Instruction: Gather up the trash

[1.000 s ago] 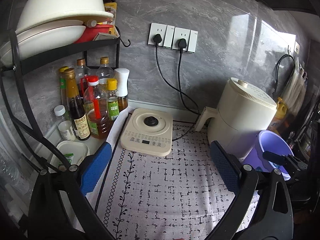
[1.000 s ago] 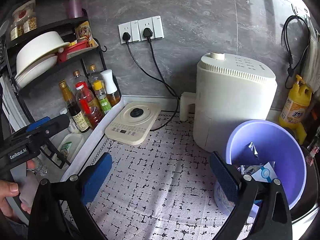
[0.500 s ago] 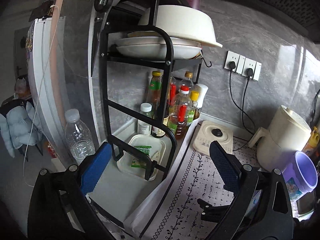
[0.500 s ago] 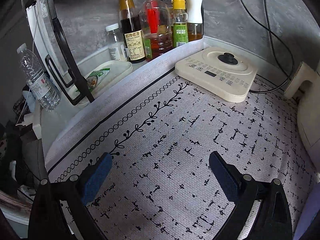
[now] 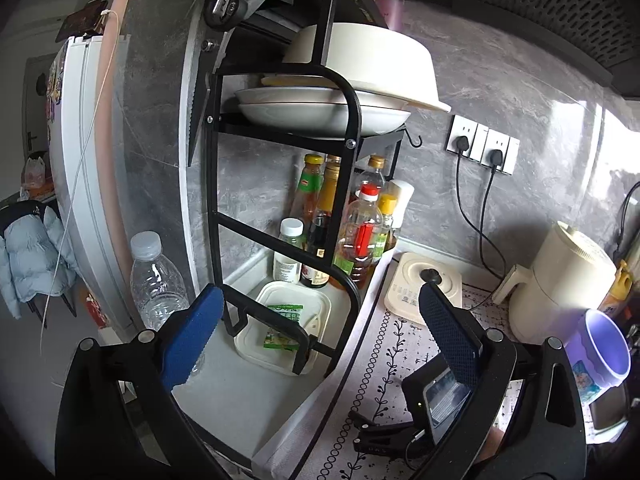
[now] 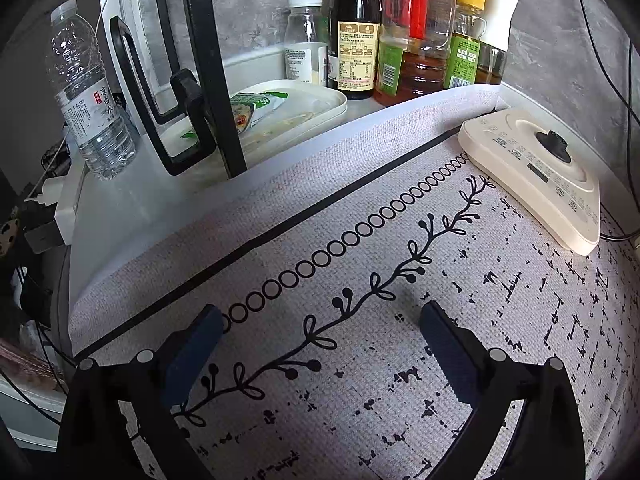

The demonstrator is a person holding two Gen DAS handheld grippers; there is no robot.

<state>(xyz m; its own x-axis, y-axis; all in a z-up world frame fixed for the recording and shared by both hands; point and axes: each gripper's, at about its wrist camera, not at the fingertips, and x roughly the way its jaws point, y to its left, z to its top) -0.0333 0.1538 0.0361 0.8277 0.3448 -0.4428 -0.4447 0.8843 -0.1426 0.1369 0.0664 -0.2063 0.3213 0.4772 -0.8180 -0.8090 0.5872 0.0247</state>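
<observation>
Two grippers of mine, left [image 5: 316, 324] and right [image 6: 320, 332], both spread wide and empty, green wrappers [image 5: 285, 313] lying in white tray [image 5: 320, 300] under rack [image 5: 348, 152] at counter's left end, purple bin [image 5: 606, 346] far right.

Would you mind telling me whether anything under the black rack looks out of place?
Yes: green sauce packets lie loose in a shallow white tray at the foot of the rack, in front of the upright condiment bottles. They look like leftover wrappers, unlike the neatly standing bottles around them.
</observation>
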